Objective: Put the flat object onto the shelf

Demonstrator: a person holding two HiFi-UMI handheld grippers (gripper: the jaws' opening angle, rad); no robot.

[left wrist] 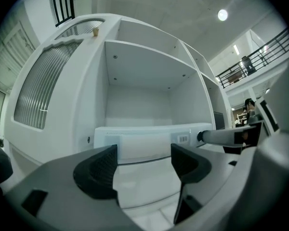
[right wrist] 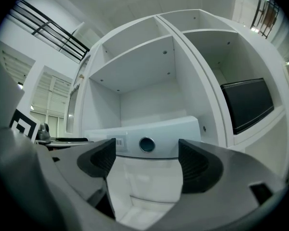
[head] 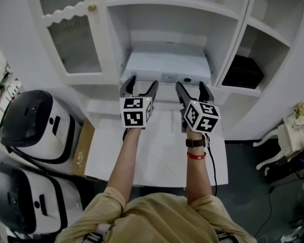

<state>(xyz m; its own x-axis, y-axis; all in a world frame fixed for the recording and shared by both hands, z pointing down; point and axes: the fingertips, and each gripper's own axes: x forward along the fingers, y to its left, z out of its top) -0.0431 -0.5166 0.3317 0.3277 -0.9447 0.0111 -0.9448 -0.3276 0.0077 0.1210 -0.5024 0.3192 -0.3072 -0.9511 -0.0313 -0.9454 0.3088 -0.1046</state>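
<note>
A flat white box (head: 167, 65) lies in the middle compartment of the white shelf unit (head: 116, 39); its front face carries a label and a round dark button (head: 187, 79). My left gripper (head: 142, 85) and right gripper (head: 192, 87) point level at that front face, side by side, with their tips close to its edge. Both stand open with nothing between the pads. In the left gripper view the box (left wrist: 149, 141) shows beyond the left gripper (left wrist: 143, 165). The right gripper view shows the box (right wrist: 154, 131) past the right gripper (right wrist: 147, 162).
A black box (head: 243, 72) sits in the compartment to the right. A ribbed-glass cabinet door (head: 73, 39) is to the left. Under my arms is a white table (head: 157, 156). Two black-and-white appliances (head: 35, 125) and a cardboard box (head: 83, 148) stand on the floor at left.
</note>
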